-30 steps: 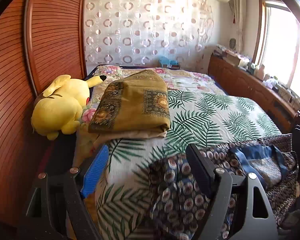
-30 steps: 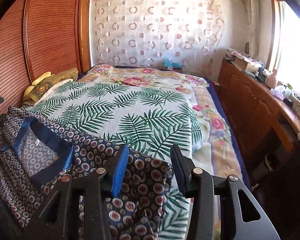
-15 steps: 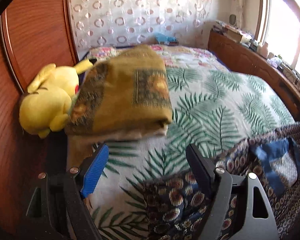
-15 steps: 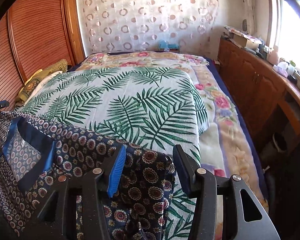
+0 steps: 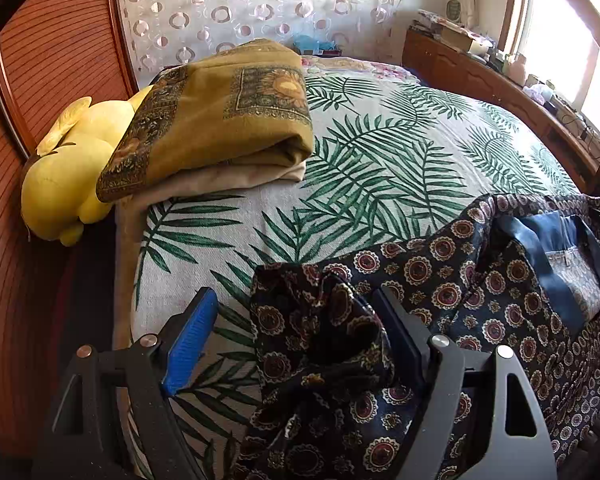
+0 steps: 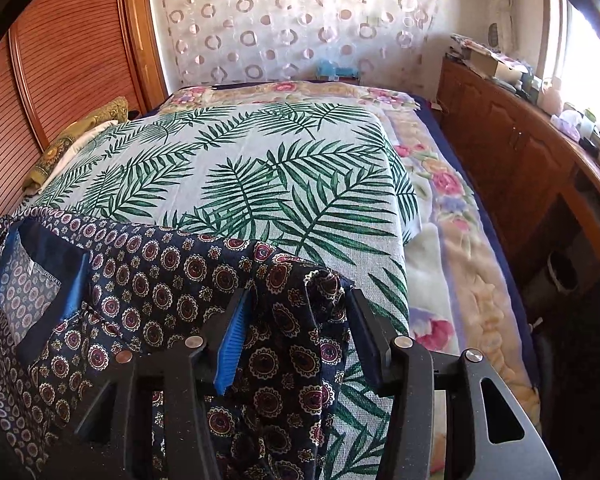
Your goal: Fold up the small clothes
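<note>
Your dark medallion-print shirt (image 5: 496,292) lies spread at the near edge of the bed (image 5: 380,168), blue collar lining showing, on the palm-leaf cover. Your left gripper (image 5: 296,336) stands wide and released, a bunched corner of the shirt lying against its right finger only. Your right gripper (image 6: 296,332) has the shirt's other corner between its fingers; the fabric seems to touch both pads, though a firm clench is hard to judge. Farther off, a folded mustard blanket (image 5: 220,116) rests beside a yellow plush toy (image 5: 64,172).

A yellow plush toy (image 5: 66,176) lies at nine o'clock beside a folded mustard blanket (image 5: 216,116); wooden cabinets (image 6: 512,148) stand at three o'clock.
</note>
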Tool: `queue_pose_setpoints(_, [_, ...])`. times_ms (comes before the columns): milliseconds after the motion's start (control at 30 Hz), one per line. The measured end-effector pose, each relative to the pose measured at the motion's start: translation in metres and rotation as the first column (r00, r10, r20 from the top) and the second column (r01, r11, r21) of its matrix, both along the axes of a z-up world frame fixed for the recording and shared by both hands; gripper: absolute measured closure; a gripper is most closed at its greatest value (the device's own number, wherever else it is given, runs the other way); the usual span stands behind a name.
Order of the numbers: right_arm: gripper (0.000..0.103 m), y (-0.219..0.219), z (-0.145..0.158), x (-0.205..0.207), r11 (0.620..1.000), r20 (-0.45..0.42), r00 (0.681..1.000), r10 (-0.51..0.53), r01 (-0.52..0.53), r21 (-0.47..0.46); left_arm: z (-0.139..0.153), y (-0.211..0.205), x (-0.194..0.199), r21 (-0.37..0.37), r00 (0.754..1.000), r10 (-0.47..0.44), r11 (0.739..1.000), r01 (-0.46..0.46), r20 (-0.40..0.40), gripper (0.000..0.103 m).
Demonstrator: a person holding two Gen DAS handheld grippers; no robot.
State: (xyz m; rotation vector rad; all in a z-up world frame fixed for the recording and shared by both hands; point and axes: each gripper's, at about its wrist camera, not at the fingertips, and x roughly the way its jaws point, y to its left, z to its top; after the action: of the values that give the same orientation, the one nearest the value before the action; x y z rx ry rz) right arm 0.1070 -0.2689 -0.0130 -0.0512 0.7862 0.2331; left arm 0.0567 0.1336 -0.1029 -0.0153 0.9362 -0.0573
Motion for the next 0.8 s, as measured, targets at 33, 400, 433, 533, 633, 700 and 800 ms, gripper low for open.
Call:
queue_pose_setpoints(33, [0.052,-0.001,-0.001,0.002,1.0,-0.005,1.0,0.001,-0.001,0.002,0.0,0.0,-0.001,-0.004,1.0,-0.002,1.0,0.002,0.002,0.023])
queue_pose_setpoints(400, [0.046,-0.009,-0.003,0.015,1.0,-0.037,0.999,-0.001,0.001,0.004,-0.001,-0.006,-0.007,-0.036,0.999,-0.036,0.999,0.037,0.021,0.039])
queue_pose_setpoints(433, [0.046,-0.006,-0.002,0.015,1.0,-0.037,0.999,0.002,-0.002,0.001,-0.001,-0.007,-0.007,-0.041,0.999,-0.042,0.998,0.043,0.024,0.041])
queue_pose_setpoints(533, [0.046,-0.001,-0.006,0.013,0.999,-0.032,0.999,0.023,-0.024,-0.023,0.0,-0.01,-0.008,-0.038,0.998,-0.061,0.997,0.062,0.033,0.056])
queue_pose_setpoints(633, [0.065,0.002,-0.006,0.009,0.998,-0.031,0.997,0.064,-0.064,-0.016,0.001,-0.013,-0.01,-0.045,0.996,-0.078,0.996,0.079,0.033,0.075])
queue_pose_setpoints(700, [0.086,0.004,-0.006,0.005,0.995,-0.033,0.994,0.1,-0.1,0.003,0.004,-0.016,-0.012,-0.052,0.995,-0.088,0.995,0.089,0.037,0.089])
queue_pose_setpoints(800, [0.097,0.007,-0.005,-0.007,0.992,-0.022,0.992,0.125,-0.124,0.005,0.013,-0.024,-0.022,-0.02,0.994,-0.085,0.996,0.086,0.069,0.092])
